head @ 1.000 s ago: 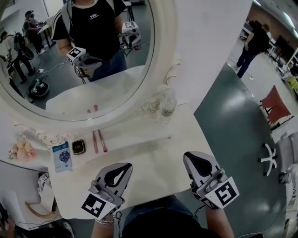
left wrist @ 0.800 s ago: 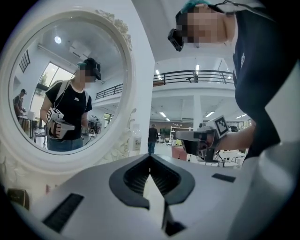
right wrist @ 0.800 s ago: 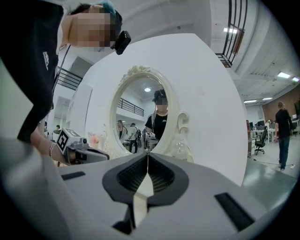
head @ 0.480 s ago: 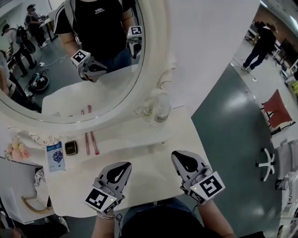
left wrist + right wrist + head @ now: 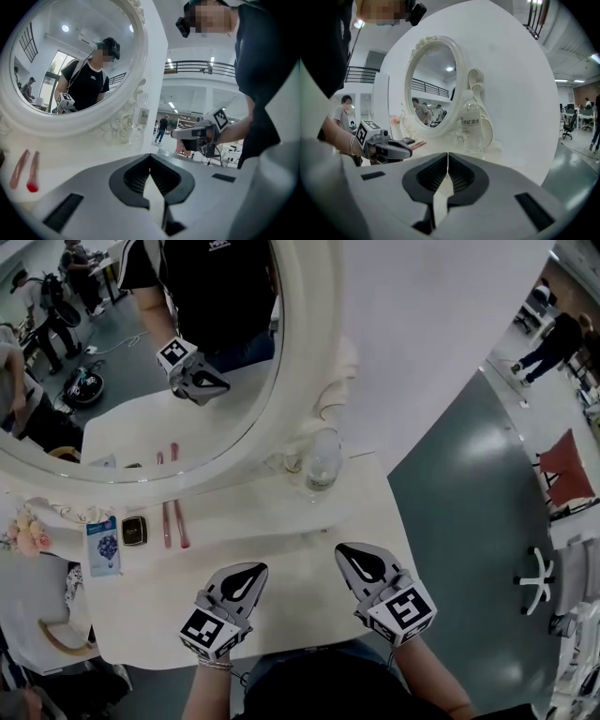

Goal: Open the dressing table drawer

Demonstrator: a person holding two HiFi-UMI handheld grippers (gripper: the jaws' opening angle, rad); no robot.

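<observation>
The white dressing table (image 5: 281, 563) stands under an oval mirror (image 5: 141, 362). No drawer front shows clearly from above; only a small knob-like dot (image 5: 302, 533) sits on the front of the raised back ledge. My left gripper (image 5: 246, 576) hovers over the table's front part, its jaws shut on nothing (image 5: 150, 161). To its right my right gripper (image 5: 352, 555) is also shut and empty (image 5: 447, 161). Both point toward the mirror. Each shows in the other's view: the right gripper (image 5: 197, 133) and the left gripper (image 5: 386, 150).
A clear water bottle (image 5: 322, 460) stands at the mirror's right foot. Two pink sticks (image 5: 173, 523), a small dark compact (image 5: 134, 530) and a blue card (image 5: 101, 545) lie at the left. Grey floor and a red chair (image 5: 570, 470) are to the right.
Both grippers have sunk toward the table top. The right one has drifted left, nearer the left one. Their jaws stay shut.
</observation>
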